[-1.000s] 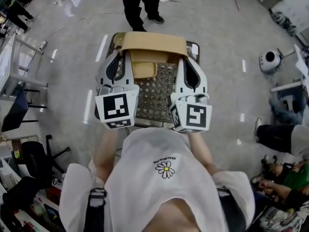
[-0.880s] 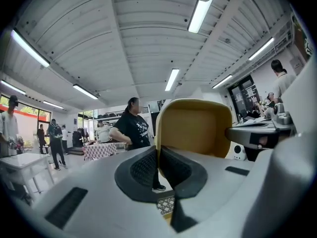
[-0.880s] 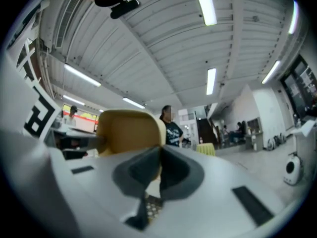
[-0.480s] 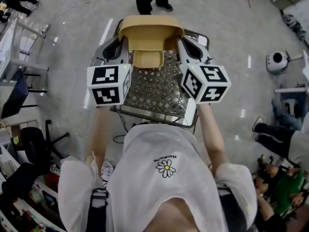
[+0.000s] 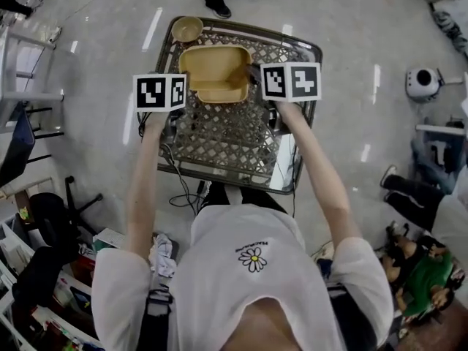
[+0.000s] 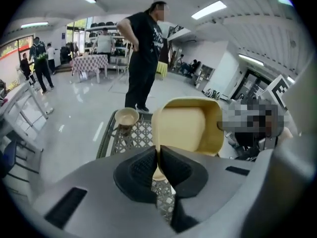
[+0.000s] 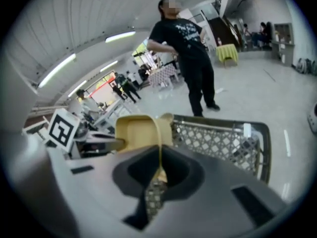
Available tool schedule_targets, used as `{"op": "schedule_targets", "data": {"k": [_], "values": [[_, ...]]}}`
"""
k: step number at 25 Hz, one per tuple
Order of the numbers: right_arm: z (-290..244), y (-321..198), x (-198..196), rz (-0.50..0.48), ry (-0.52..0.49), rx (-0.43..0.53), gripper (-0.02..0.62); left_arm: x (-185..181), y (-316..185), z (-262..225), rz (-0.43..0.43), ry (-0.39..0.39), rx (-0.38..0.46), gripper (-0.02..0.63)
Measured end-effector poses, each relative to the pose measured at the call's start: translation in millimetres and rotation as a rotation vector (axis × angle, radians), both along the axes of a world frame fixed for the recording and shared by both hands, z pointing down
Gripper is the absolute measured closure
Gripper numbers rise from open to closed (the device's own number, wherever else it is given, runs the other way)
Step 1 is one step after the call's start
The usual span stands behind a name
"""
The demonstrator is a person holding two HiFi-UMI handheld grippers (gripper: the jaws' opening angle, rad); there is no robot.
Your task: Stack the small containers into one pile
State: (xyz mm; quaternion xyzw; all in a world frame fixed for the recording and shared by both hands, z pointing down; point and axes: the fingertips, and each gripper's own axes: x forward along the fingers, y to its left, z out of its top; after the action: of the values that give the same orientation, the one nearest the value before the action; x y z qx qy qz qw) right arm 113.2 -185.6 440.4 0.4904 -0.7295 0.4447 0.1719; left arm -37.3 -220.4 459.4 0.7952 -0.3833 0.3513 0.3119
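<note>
Glossy grey floor (image 5: 351, 20) is reflecting ceiling strip lights (image 6: 217, 9). A bystander in black (image 6: 143, 48) is standing on it, with a draped table (image 6: 90, 63) sitting far behind. A black office chair (image 5: 47, 229) is sitting at the left edge.

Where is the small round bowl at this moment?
Head view: the bowl sits on the table's far left corner, just beyond and left of the tan tray.
</note>
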Motion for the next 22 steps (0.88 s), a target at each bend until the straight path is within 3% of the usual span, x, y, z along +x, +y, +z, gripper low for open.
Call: {"op": "schedule_targets", "data": {"k": [6, 14, 22], "values": [[77.2, -6.0, 6.5, -0.025, -0.05, -0.218, 0.557, 5.7, 2.0, 79.1, -0.001, -0.023, -0.231, 0.566], [142.3, 6.8, 6.0, -0.001, -0.069, -0.422, 0.558, 3.9, 17.6, 135.4, 0.02, -0.097, -0.409, 0.56], [166.8, 15.3, 9.2, 0.001, -0.027, -0.502, 0.557, 6.6, 27.3, 161.5, 0.065, -0.177, -0.425, 0.554]]}}
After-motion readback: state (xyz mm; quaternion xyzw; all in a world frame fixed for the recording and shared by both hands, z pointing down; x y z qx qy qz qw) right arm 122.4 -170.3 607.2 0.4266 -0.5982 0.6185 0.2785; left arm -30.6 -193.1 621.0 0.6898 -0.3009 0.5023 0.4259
